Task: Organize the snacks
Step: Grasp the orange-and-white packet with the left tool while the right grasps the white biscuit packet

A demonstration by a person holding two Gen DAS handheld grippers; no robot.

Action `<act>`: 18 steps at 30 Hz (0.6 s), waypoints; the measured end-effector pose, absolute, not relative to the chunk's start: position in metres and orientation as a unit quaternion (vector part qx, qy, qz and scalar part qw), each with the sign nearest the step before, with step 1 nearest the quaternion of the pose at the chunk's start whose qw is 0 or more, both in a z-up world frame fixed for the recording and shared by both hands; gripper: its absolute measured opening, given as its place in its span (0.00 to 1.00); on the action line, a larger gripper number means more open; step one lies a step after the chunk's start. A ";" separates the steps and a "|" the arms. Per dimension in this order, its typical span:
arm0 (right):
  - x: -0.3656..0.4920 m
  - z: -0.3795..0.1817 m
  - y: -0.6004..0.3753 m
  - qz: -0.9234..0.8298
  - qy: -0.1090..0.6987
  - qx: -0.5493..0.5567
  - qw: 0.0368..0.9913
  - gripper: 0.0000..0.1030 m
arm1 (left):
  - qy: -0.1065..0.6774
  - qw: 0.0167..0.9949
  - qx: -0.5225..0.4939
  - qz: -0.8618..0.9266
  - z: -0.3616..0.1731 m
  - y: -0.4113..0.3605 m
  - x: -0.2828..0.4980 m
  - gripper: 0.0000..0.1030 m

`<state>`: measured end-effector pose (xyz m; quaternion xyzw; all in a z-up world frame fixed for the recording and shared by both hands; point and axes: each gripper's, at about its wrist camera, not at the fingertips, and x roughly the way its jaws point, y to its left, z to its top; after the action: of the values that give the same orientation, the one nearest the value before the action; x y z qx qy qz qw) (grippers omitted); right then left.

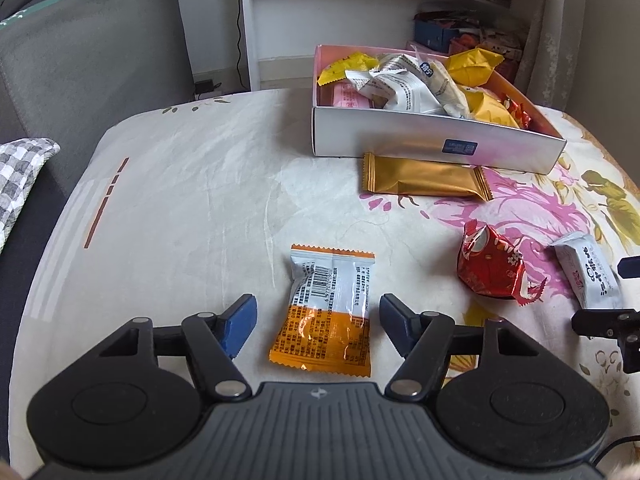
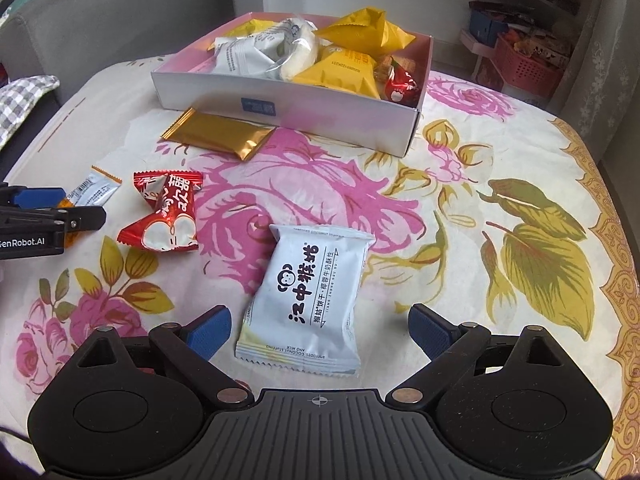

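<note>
The left gripper [image 1: 318,326] is hovering low over the floral cloth [image 1: 180,200] with its blue-padded fingers spread wide, grasping nothing, and the orange-and-white snack packet [image 1: 330,308] is lying flat on the cloth between them, barcode side up, touching neither pad. Further right, the gold wrapper [image 1: 426,178] is resting on the cloth just in front of the white box [image 1: 400,140], which is sitting at the far side and holding a heap of yellow, white and pink packets. To the right of the orange packet, the red snack packet [image 1: 494,266] is lying near the white biscuit packet [image 2: 310,298], the two apart from each other. The right gripper [image 2: 320,334] is likewise hanging released, its fingers parted on either side of the white biscuit packet's near end without touching it; that packet is lying face up on the pink rose print, tilted slightly.
</note>
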<state>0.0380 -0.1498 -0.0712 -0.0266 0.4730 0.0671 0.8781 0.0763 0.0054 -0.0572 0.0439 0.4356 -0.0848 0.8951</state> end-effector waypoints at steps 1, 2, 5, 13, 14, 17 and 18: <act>0.038 -0.071 -0.149 0.068 0.471 -0.030 0.879 0.92 | 0.435 0.895 0.045 -0.086 -0.057 0.005 0.076 0.58; 0.039 -0.071 -0.148 0.068 0.470 -0.032 0.880 0.92 | 0.434 0.895 0.046 -0.088 -0.057 0.005 0.075 0.57; 0.039 -0.071 -0.146 0.067 0.464 -0.038 0.883 0.92 | 0.433 0.896 0.048 -0.092 -0.056 0.003 0.075 0.51; 0.039 -0.066 -0.143 0.082 0.452 -0.042 0.887 0.63 | 0.431 0.896 0.045 -0.094 -0.054 0.003 0.075 0.38; 0.039 -0.065 -0.142 0.085 0.451 -0.043 0.887 0.58 | 0.431 0.897 0.043 -0.094 -0.054 0.003 0.075 0.38; 0.038 -0.063 -0.139 0.089 0.449 -0.052 0.888 0.48 | 0.429 0.897 0.038 -0.093 -0.053 0.003 0.076 0.37; 0.038 -0.063 -0.138 0.090 0.447 -0.055 0.888 0.45 | 0.428 0.898 0.038 -0.094 -0.053 0.002 0.075 0.37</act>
<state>0.0378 -0.1380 -0.0627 -0.0551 0.4473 0.0901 0.8881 0.0755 0.0023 -0.0526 0.0379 0.4285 -0.0937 0.8979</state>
